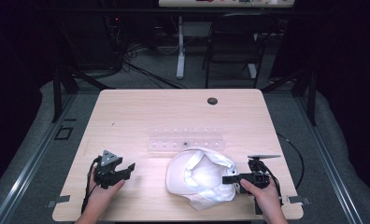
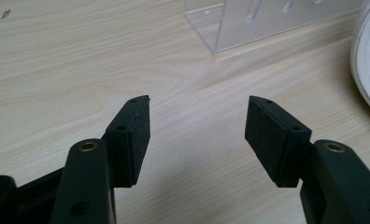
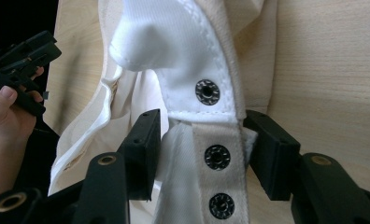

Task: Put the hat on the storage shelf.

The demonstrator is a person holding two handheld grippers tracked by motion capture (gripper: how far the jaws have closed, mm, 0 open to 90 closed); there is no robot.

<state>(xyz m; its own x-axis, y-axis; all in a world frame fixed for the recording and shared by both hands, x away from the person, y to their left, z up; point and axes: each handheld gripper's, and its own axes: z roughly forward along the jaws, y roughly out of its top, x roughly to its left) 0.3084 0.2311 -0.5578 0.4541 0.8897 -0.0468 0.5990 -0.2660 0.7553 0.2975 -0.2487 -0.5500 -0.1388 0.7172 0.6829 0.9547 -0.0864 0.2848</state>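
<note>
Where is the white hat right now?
In the high view, the white fabric cap lies upside down near the table's front edge, right of centre, just before the clear plastic rack.

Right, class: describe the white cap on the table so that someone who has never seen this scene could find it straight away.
Start at the pale wooden table and look to its near edge, right of centre. In front of the clear plastic rack lies the white cap, upside down with its lining showing. It is the only soft fabric thing there, with a strap of dark metal snaps between the right gripper jaws.
</note>
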